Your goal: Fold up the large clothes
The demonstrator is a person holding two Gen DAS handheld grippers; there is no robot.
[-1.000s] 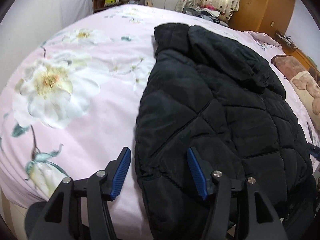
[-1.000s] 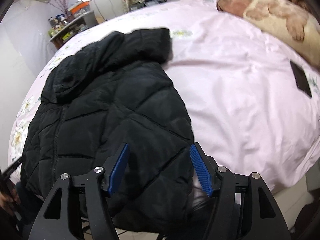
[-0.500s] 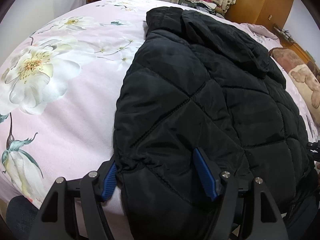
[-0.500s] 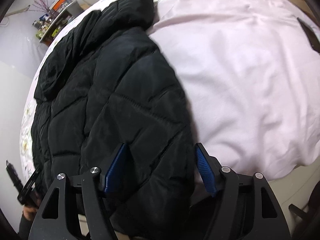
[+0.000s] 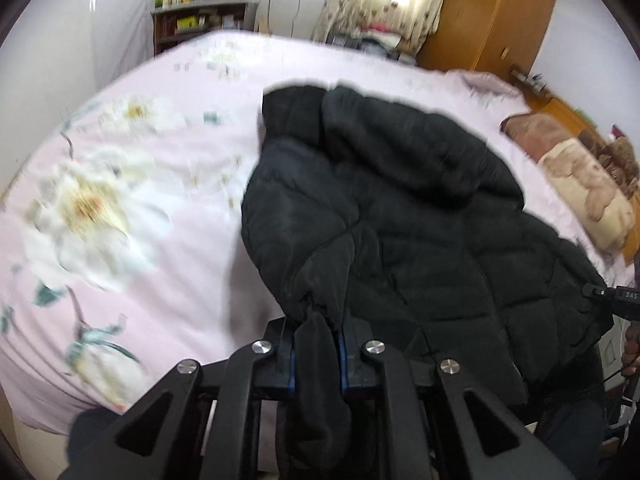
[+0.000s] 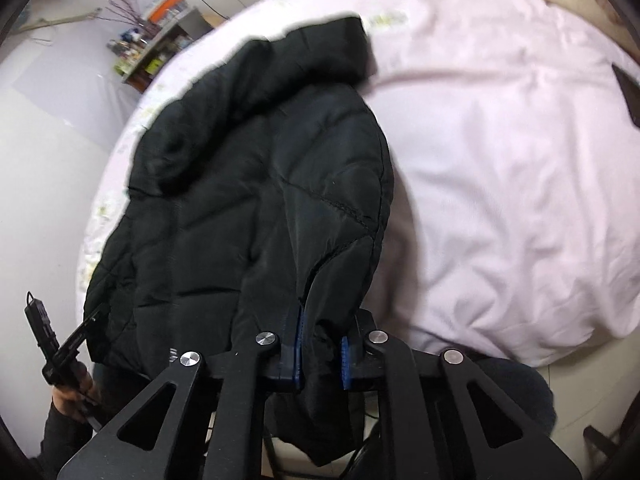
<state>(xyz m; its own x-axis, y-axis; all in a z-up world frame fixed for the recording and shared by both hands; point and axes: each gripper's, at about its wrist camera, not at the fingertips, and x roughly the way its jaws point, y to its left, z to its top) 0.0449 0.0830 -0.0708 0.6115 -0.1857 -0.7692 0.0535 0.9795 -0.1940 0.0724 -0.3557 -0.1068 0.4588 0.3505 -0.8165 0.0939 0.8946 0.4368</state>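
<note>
A black jacket [image 5: 400,208] lies across the pink bed [image 5: 168,240], its hem at the near edge. Left gripper [image 5: 316,354] and right gripper [image 6: 320,354] each have fingers clamped on the hem.

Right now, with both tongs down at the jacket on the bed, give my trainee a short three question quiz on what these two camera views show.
1. True or false: the left tongs are shut on the near hem of the black jacket.
2. What do the right tongs hold? A) the pink bedsheet B) the jacket's near hem C) nothing
3. Fill in: the jacket lies on a pink ____ with its hood at the far end.

Key:
1. True; dark fabric is pinched between the blue pads.
2. B
3. bedsheet
</note>
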